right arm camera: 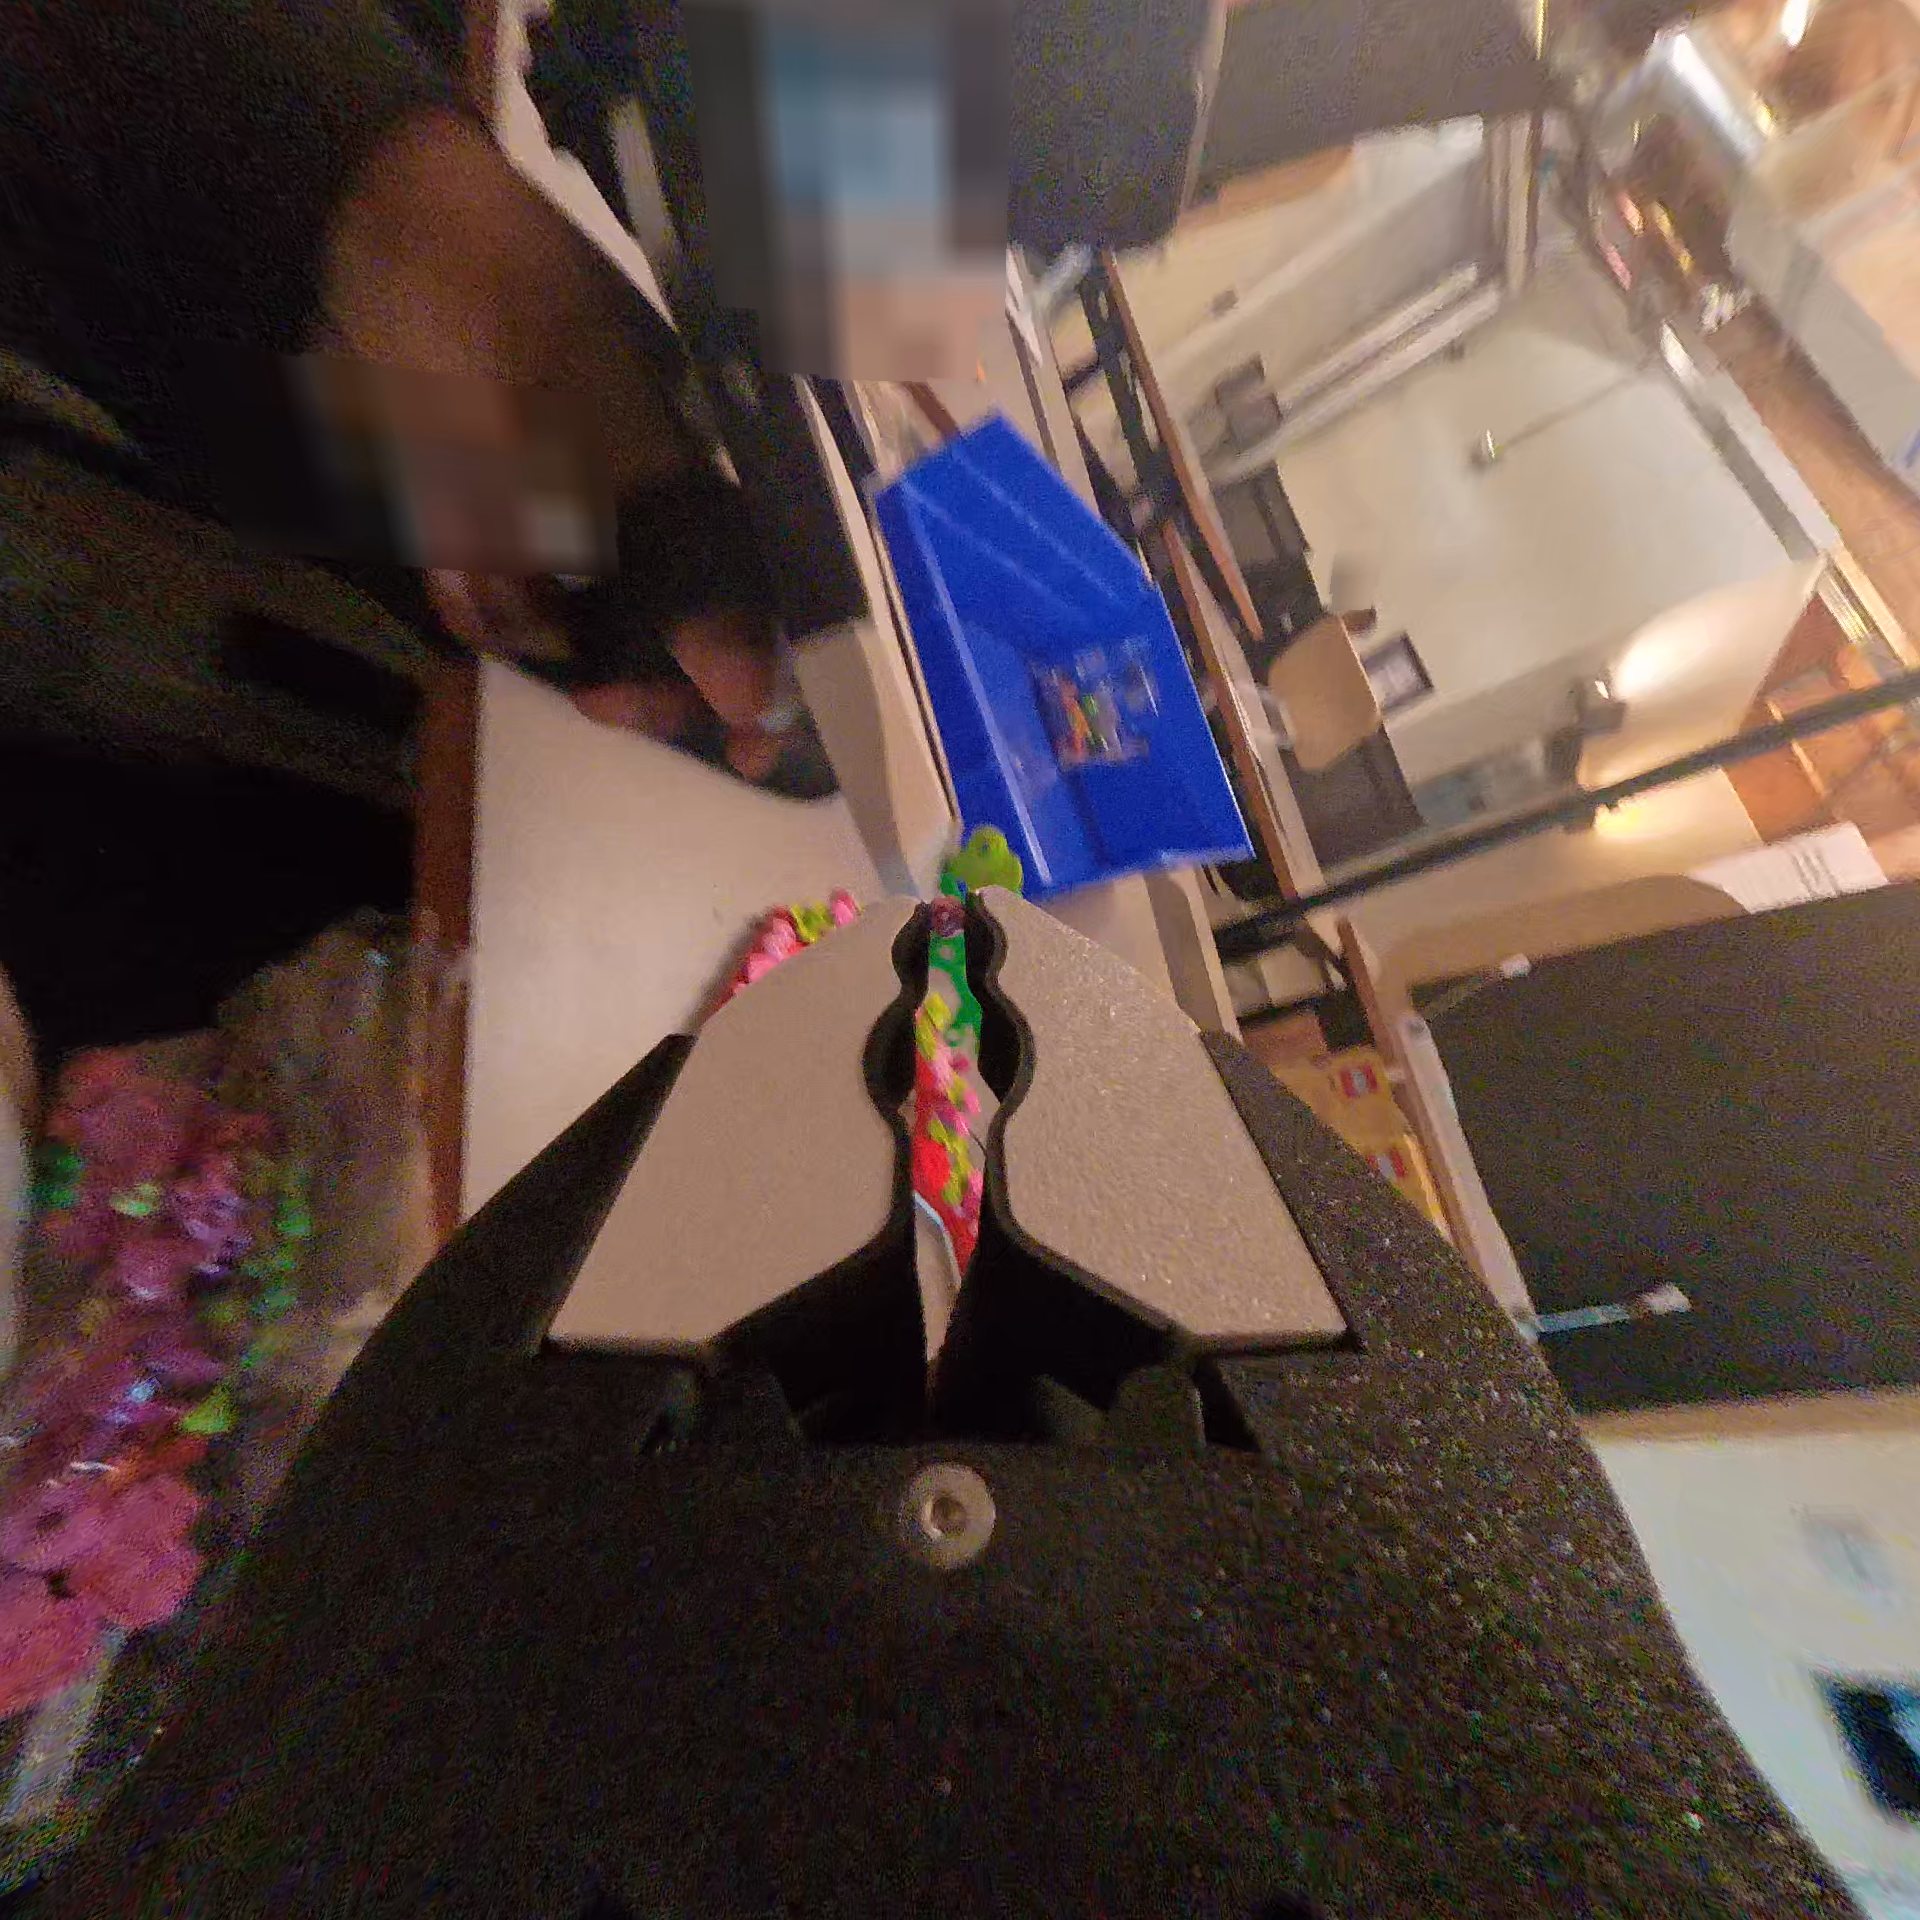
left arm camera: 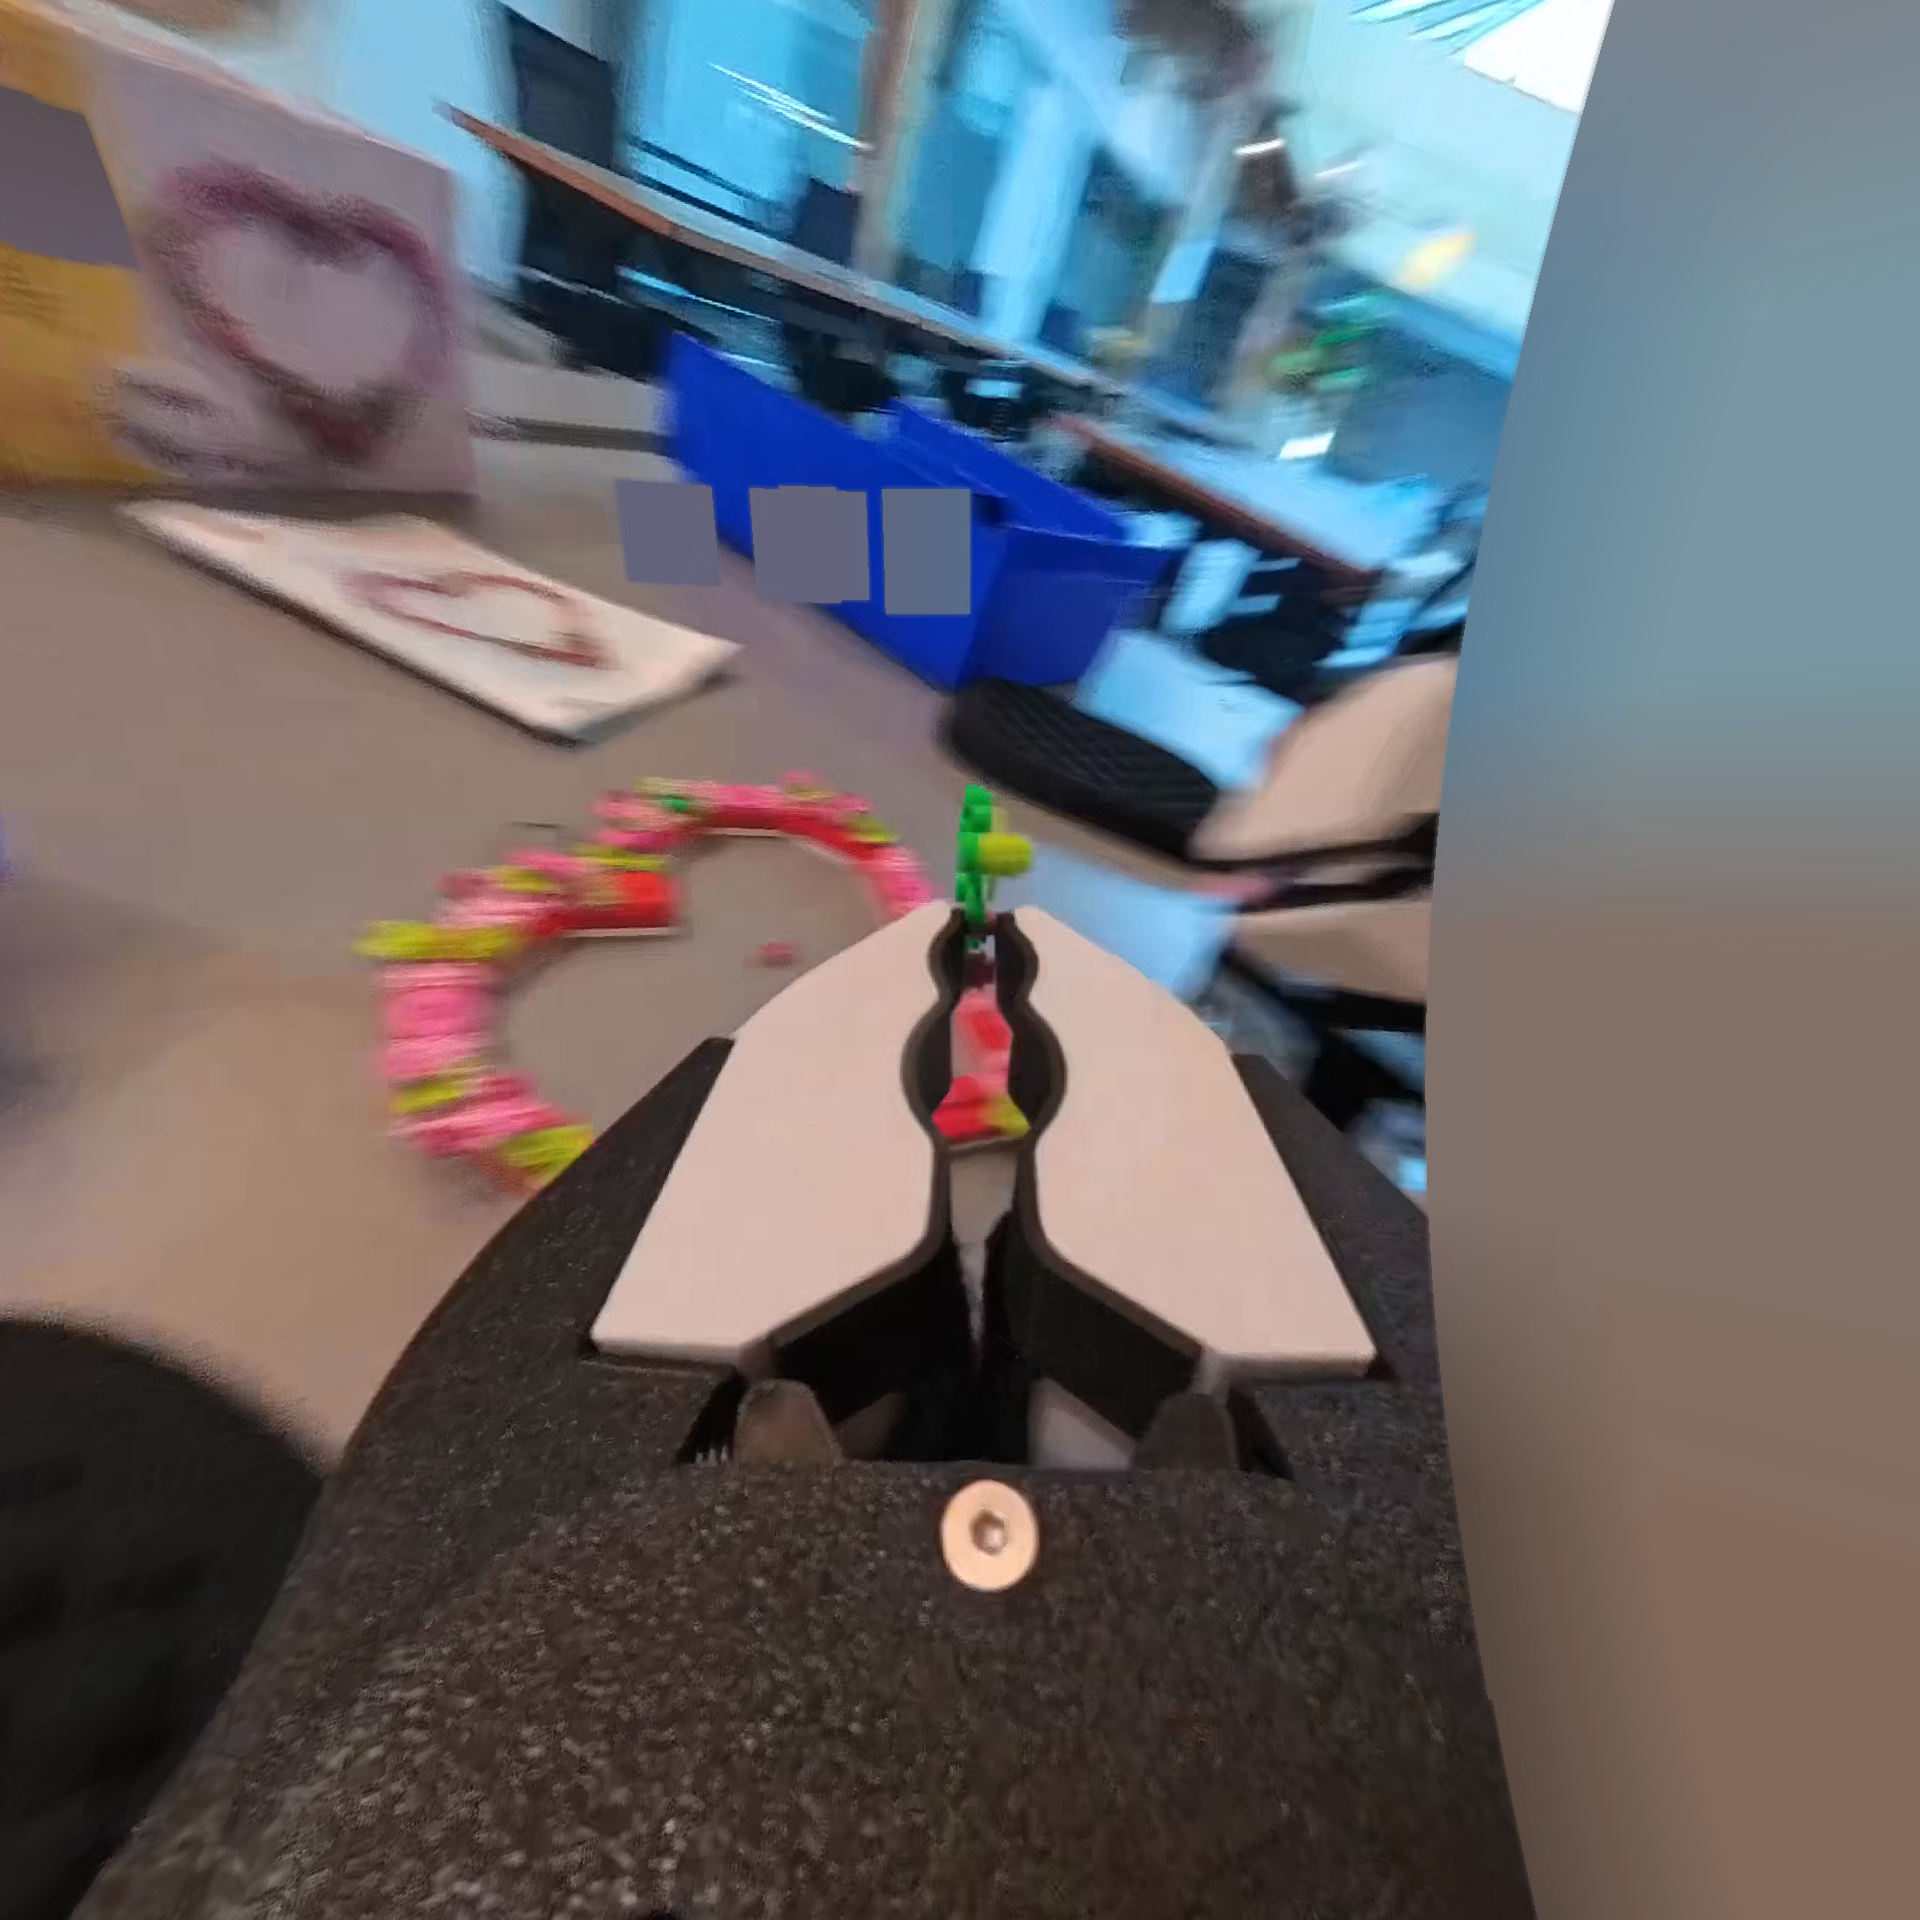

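My left gripper is shut on a small green stem piece with a lime flower that sticks up past its tips. It hovers above a heart-shaped brick build of pink, red and lime pieces on the table. My right gripper is shut on a small green piece with a lime top; a dark reddish bit sits at its tips. The heart build shows through its finger gap. The right gripper also shows blurred in the left wrist view, right of the left gripper's tip.
Blue bins stand behind the heart; one shows in the right wrist view. A box with a heart picture and a flat booklet lie at the back left. A bag of pink pieces and a person are at the left.
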{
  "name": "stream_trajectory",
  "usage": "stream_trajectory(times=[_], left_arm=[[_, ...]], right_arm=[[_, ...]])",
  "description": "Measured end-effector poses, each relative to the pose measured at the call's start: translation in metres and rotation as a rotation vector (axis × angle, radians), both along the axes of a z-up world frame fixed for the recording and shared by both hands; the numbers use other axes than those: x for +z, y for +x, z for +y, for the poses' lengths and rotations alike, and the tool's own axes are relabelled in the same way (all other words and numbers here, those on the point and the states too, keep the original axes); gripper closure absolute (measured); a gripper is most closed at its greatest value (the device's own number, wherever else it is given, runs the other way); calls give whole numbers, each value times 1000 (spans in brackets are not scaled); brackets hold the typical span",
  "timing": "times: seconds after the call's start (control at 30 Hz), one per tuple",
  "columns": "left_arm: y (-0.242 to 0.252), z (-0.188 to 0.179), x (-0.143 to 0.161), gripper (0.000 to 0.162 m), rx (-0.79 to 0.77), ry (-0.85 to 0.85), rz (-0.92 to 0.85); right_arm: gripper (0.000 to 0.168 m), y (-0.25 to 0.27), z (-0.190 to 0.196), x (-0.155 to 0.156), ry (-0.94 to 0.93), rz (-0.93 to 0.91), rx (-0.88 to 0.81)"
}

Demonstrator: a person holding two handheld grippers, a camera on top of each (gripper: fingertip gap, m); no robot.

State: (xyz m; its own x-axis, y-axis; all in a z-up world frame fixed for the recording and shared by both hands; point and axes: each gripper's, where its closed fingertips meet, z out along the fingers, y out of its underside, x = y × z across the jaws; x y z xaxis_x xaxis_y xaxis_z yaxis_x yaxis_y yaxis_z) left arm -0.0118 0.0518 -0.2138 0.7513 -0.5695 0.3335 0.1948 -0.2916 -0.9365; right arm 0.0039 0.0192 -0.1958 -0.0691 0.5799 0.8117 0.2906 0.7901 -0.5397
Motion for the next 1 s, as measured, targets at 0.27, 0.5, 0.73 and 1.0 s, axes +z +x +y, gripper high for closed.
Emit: stream_trajectory(times=[0.27,0.5,0.73,1.0], left_arm=[[-29,-15,30,157,60,175,91],[-24,-14,29,157,25,171,54],[-20,-14,24,157,11,169,89],[-17,-15,21,156,-5,153,96]], right_arm=[[162,28,-24,-53,-550,-305,200],[161,21,-31,-86,-333,-450,192],[162,35,-44,-114,-287,-639,213],[148,48,-32,-125,-292,-705,125]])
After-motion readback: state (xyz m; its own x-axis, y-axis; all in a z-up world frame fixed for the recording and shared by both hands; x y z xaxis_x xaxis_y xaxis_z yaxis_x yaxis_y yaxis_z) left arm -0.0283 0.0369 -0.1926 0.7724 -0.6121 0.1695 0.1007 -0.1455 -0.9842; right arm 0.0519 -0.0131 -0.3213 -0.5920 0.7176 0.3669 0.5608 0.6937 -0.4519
